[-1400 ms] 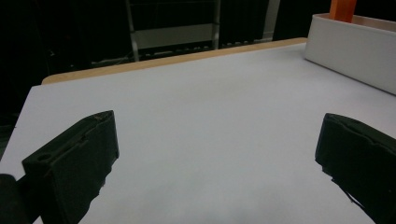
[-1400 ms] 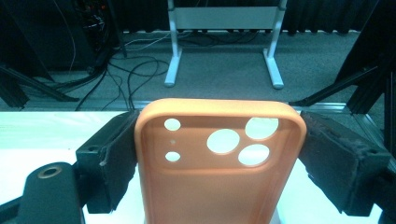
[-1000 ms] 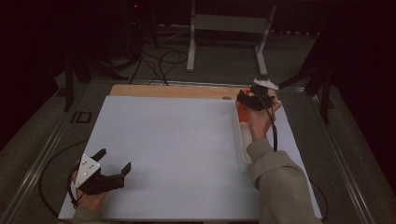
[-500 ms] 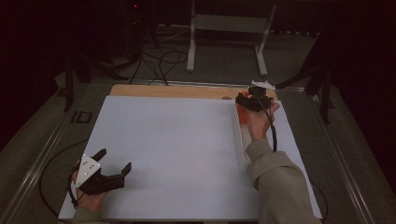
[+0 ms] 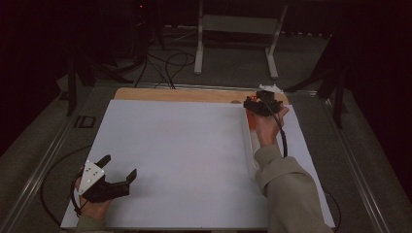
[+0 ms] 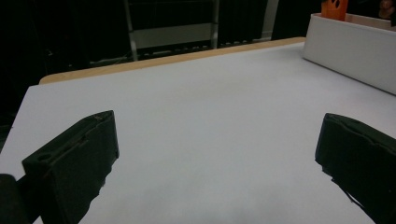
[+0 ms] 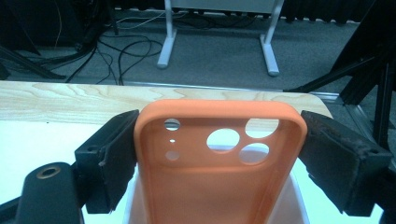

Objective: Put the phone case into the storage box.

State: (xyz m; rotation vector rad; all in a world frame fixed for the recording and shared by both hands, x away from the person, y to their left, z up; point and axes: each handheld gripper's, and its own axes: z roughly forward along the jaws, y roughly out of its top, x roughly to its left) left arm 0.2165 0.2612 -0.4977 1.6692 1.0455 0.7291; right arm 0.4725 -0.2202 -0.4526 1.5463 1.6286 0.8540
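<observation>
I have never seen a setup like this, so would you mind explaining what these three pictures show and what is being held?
There is no robot here: a person at a table holds a two-jaw gripper in each hand. The high view looks down from above the person's side. There, the left gripper sits near the front left of the white sheet, jaws wide apart and holding nothing. The right gripper reaches to the far right, over a long white box. The other two pictures come from cameras riding on the grippers, looking along their black jaws. The right gripper view shows those jaws pressed against the sides of an orange phone case with round camera holes, above the box.
</observation>
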